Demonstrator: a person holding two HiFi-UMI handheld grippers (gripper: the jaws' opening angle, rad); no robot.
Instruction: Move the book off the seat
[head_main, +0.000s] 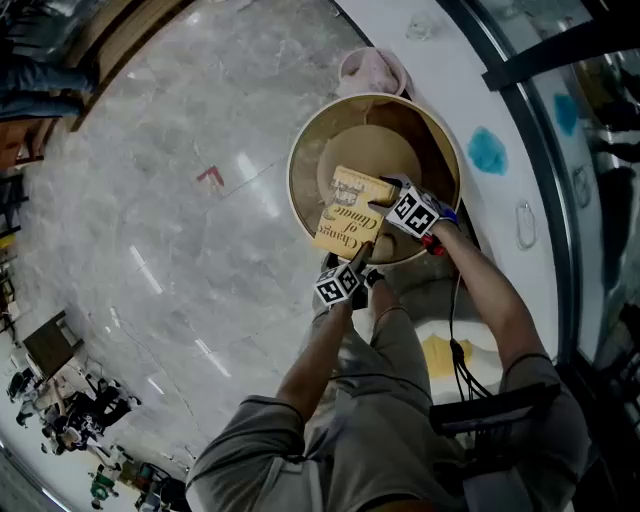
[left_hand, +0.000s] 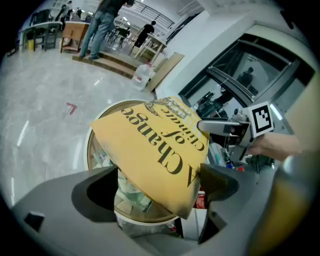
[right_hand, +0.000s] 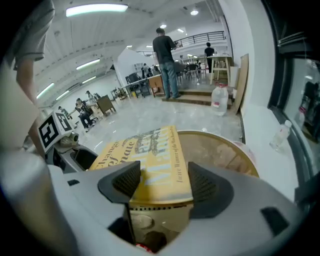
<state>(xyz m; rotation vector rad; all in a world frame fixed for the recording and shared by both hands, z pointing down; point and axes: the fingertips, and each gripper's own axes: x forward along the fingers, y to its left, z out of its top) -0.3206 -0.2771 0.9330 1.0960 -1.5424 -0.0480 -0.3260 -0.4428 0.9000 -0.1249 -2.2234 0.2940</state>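
Book (head_main: 348, 215), yellow-covered, sat tilted over the round seat (head_main: 430, 140), toward the rim nearest the person; whether it touched the seat could not be told. The left claw (head_main: 362, 256) was clamped on the book's near corner, pads against its two edges. The right claw (head_main: 388, 190) gripped the book's short end, one jaw pressed to each side. The seat stood on pale marble floor (head_main: 150, 200).
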